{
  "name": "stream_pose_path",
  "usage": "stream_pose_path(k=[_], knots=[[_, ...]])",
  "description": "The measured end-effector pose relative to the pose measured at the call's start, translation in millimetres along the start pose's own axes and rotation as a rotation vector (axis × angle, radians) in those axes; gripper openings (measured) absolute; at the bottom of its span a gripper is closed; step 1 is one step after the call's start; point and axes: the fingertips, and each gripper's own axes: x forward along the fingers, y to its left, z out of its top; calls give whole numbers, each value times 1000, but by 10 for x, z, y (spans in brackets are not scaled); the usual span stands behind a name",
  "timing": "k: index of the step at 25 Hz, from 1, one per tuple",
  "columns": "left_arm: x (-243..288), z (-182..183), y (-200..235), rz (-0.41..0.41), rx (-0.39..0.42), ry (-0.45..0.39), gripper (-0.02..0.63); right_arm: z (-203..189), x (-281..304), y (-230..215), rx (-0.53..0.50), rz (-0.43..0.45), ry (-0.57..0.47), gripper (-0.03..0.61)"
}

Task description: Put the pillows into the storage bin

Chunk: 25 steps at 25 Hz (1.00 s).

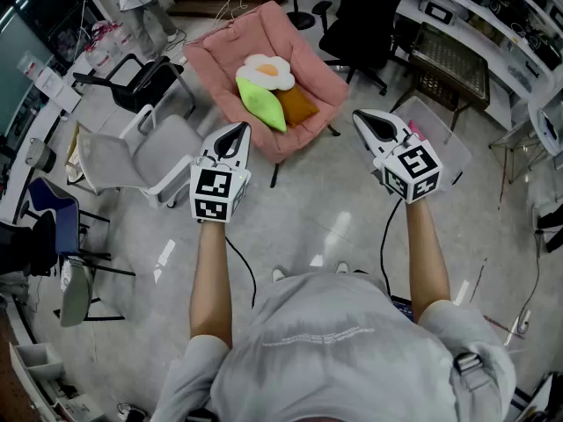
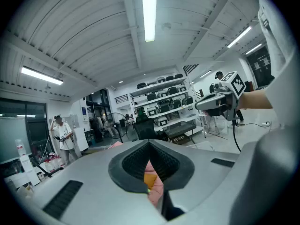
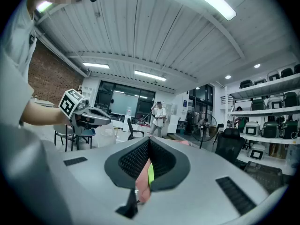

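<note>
Forearms [image 1: 211, 280] outstretched, left tongs [image 1: 236, 132], right tongs [image 1: 362, 119] closed.

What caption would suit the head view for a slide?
Left gripper and right gripper, shut, face three pillows on a pink chair.

This is a robotics lab or workshop. Ahead of the left gripper [image 1: 239, 130], shelves [image 2: 161, 97] carry rows of boxy equipment under ceiling strip lights [image 2: 149, 13]. Beyond the right gripper [image 1: 361, 117], worktops [image 1: 406, 7] are crowded with gear (much of it blurred), and office chairs [image 1: 356, 25] stand about the polished floor [image 1: 308, 227].
</note>
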Motion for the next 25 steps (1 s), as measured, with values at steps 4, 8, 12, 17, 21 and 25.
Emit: stream_pose_path(k=[4, 8, 12, 17, 21, 25], knots=[[15, 7, -84, -12, 13, -2, 14, 2, -35, -13, -18, -12, 0, 23], [52, 8, -150, -24, 18, -5, 14, -19, -64, -23, -23, -13, 0, 23], [89, 18, -155, -25, 17, -11, 14, -23, -73, -51, 7, -9, -23, 23], [131, 5, -126, -9, -10, -16, 17, -41, -48, -117, 25, -13, -35, 26], [187, -10, -152, -22, -33, -21, 155, -96, 15, -144, 37, 13, -13, 194], [253, -3, -172, -13, -25, -22, 241, -166, 79, -172, 20, 37, 5, 256]])
